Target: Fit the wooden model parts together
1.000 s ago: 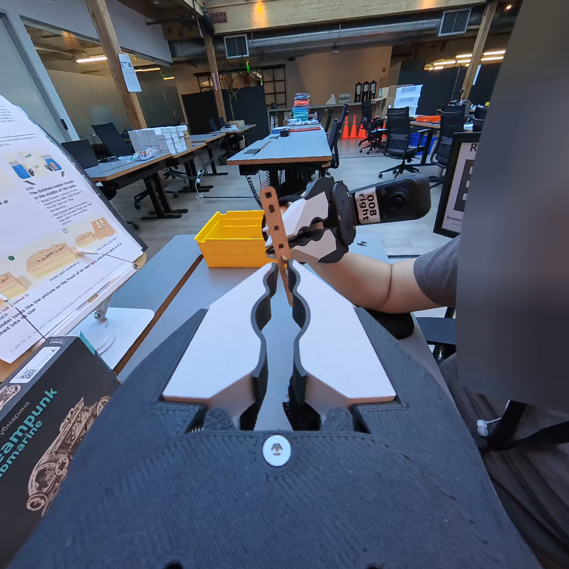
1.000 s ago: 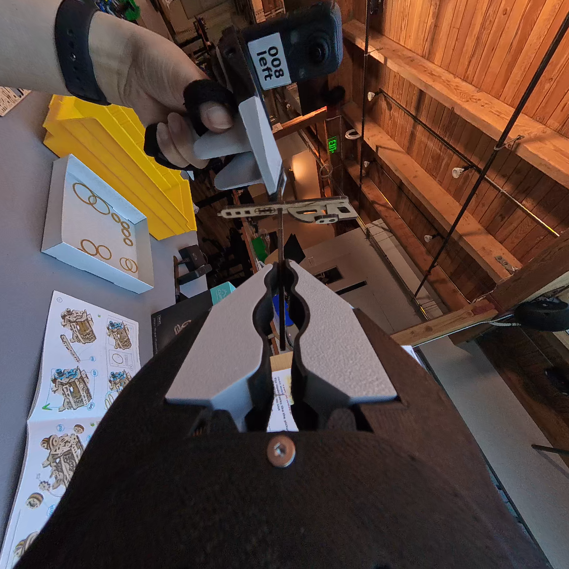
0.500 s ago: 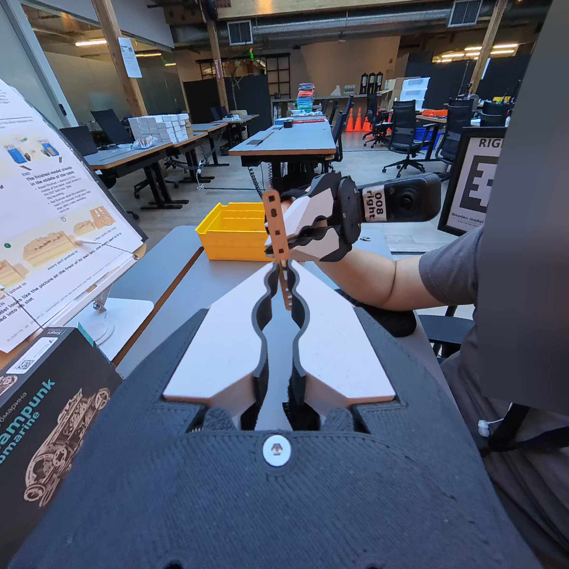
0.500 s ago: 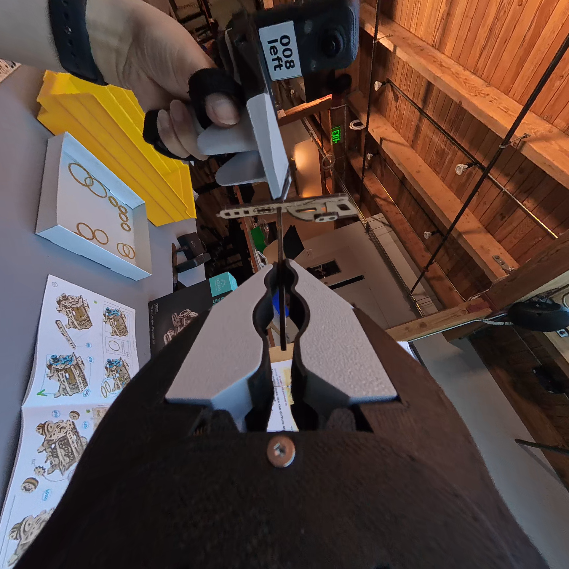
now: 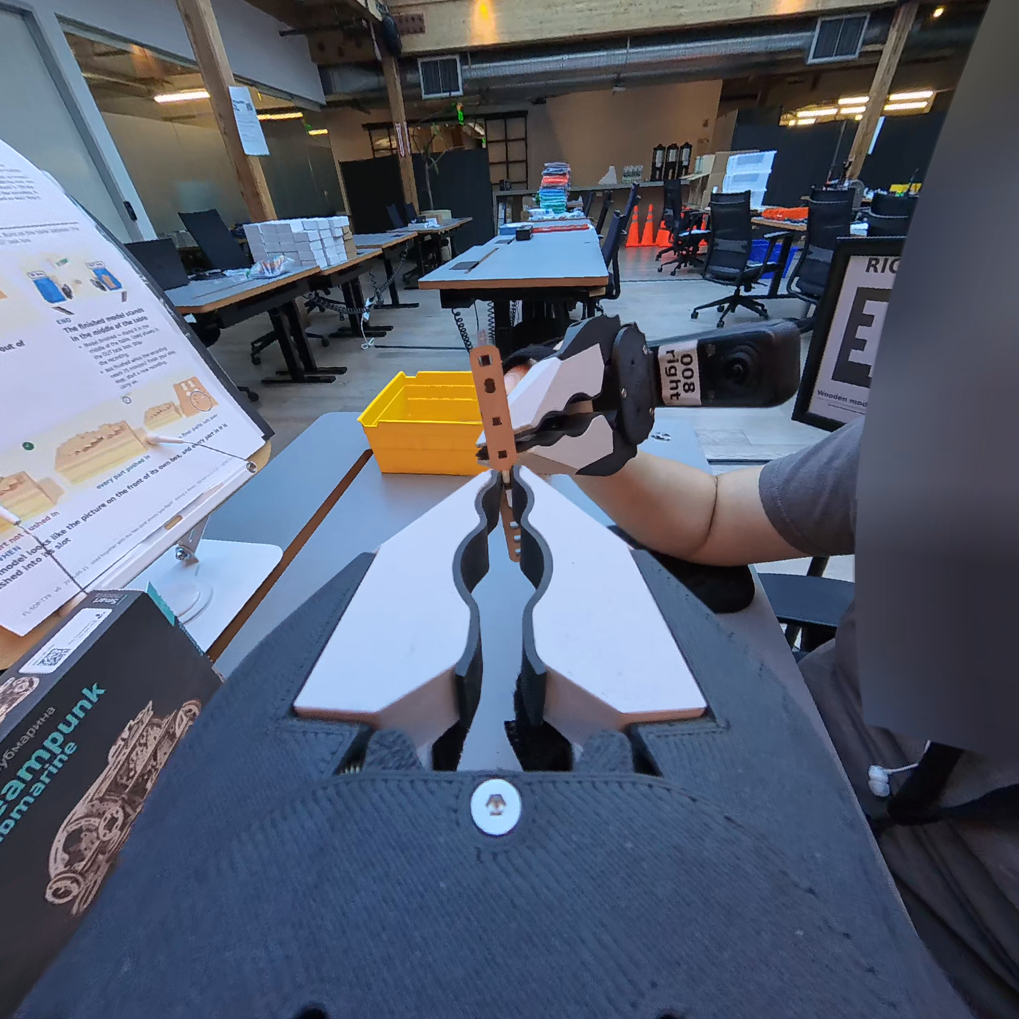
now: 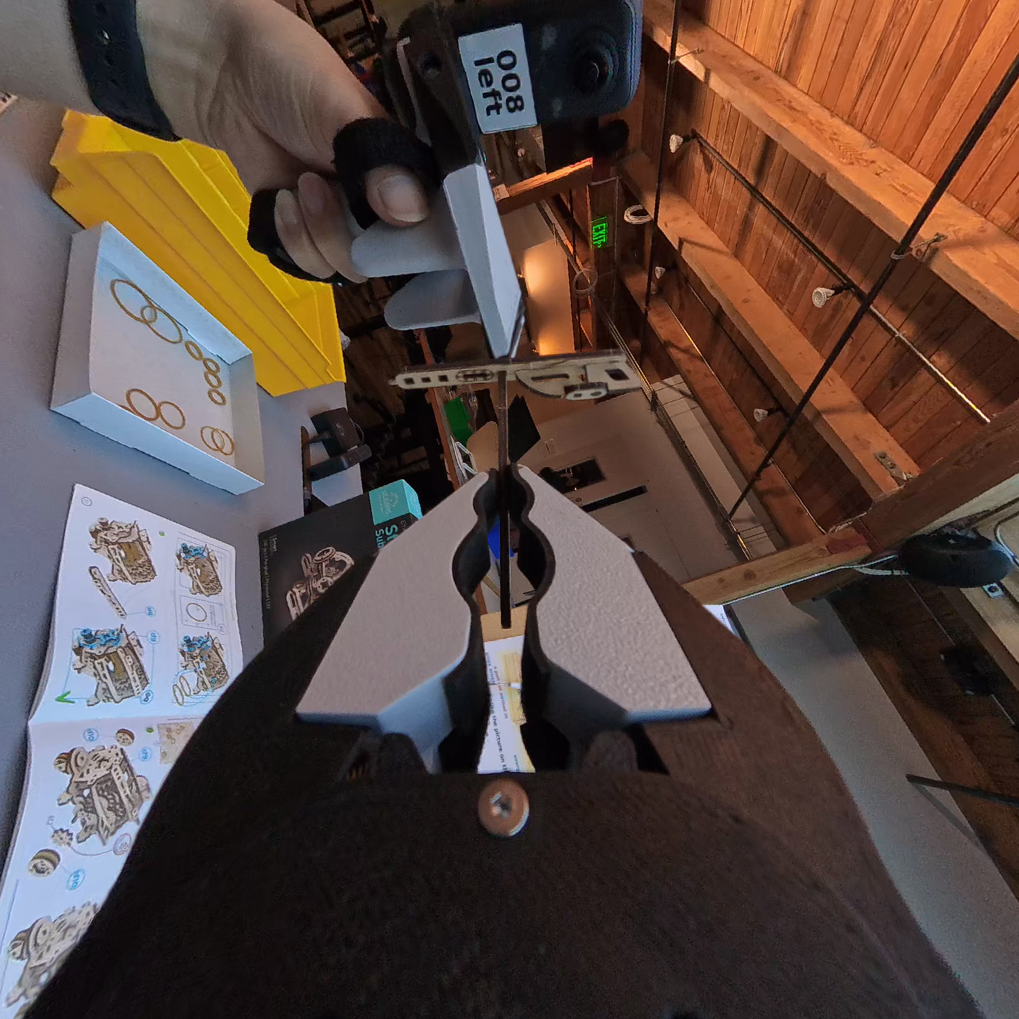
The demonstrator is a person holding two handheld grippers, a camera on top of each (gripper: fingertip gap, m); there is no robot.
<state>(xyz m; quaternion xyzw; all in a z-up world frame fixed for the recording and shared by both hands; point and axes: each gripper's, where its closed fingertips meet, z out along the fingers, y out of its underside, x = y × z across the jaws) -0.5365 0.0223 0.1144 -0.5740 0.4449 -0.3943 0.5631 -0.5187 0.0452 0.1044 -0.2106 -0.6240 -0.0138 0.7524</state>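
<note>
— Left gripper (image 5: 503, 485)?
— Closed at the tips on a thin wooden strip (image 5: 511, 524), seen edge-on, with small notches on one side.

— Right gripper (image 6: 503, 479)?
— Also pressed together, on a flat wooden piece (image 6: 503, 496) seen edge-on as a dark line. From the left wrist view: the same piece (image 5: 493, 405), orange-brown, long, with square holes, standing upright at the tip of the right gripper (image 5: 499, 446).

— The two parts together?
— Meeting at a right angle, in the air above the table (image 5: 331, 496). From the right wrist view: the slotted strip (image 6: 513, 377), pale, with cut-outs, lying across, touching the end of the dark piece, under the tip of the left gripper (image 6: 510, 344). Joined fully or not: cannot tell.

— Around?
— Yellow bin (image 5: 424, 424) behind the parts. Instruction sheet on a stand (image 5: 110, 386) to the left, dark kit box (image 5: 71, 744) beside it. On the grey table also a white tray with wooden rings (image 6: 154, 364) and an open manual (image 6: 127, 634). Further away, a large room with desks, office chairs, orange cones (image 5: 642, 226), wooden beams overhead.
</note>
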